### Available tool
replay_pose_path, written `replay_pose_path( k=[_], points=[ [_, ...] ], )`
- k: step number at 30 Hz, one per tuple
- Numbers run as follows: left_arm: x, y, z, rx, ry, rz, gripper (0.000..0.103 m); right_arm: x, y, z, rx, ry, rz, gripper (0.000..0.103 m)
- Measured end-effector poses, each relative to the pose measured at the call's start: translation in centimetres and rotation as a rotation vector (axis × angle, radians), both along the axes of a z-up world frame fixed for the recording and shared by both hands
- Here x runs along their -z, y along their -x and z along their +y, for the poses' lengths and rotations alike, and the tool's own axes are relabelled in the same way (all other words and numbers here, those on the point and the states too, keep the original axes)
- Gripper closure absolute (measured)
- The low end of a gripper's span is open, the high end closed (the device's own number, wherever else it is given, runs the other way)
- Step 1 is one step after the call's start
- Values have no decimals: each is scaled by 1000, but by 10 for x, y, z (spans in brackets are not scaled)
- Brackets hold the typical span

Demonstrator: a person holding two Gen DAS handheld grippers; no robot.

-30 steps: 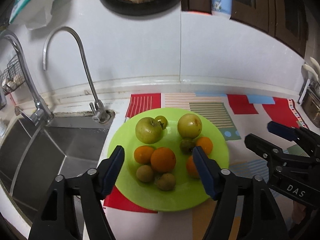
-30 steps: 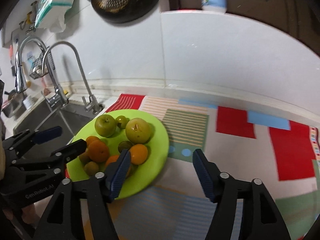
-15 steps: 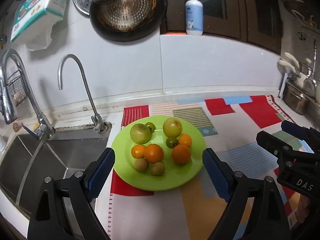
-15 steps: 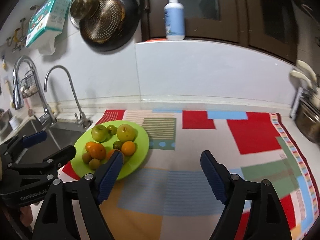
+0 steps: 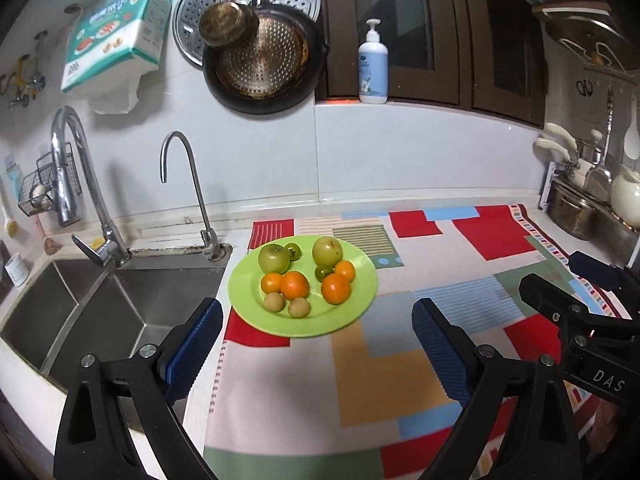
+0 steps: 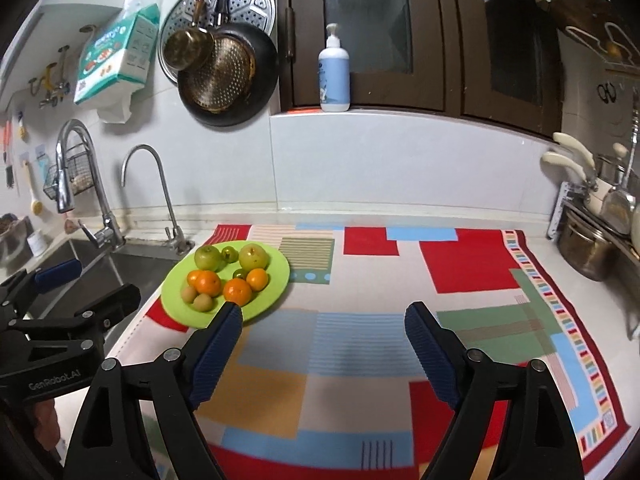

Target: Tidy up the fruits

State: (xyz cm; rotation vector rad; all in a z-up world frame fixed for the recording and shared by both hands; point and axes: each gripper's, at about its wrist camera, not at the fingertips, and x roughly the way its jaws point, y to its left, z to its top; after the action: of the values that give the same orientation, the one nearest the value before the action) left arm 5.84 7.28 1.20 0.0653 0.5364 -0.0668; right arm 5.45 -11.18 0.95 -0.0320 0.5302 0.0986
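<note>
**Fruit plate ahead, both grippers empty**

We see the green plate (image 5: 356,312) sitting on the patchwork mat (image 5: 380,364) beside the sink (image 5: 100,304), with all the fruit on it: two green apples at the back, four oranges (image 5: 295,285) in the middle, two small brown fruits at the front and two small dark green ones between. From the left gripper (image 5: 316,344) the plate lies straight ahead and a little beyond the fingertips. From the right gripper (image 6: 322,330) it lies ahead and off to the left, its near rim just past the left fingertip. So we judge the left hand the better placed of the two.

The left gripper's jaws are opening and already stand wide, with only mat between them. The right gripper's jaws stand fairly wide too, holding and touching nothing.
</note>
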Motion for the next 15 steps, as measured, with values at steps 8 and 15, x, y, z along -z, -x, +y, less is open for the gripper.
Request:
replay_pose_path(
  k=[8, 15],
  points=[
    [-10, 47, -12, 2, -5, -32, 2, -8, 46, -15, 12, -6, -25, 17],
    [-12, 77, -16, -3, 6, -40, 0, -17, 81, -23, 19, 6, -55, 17]
  ],
)
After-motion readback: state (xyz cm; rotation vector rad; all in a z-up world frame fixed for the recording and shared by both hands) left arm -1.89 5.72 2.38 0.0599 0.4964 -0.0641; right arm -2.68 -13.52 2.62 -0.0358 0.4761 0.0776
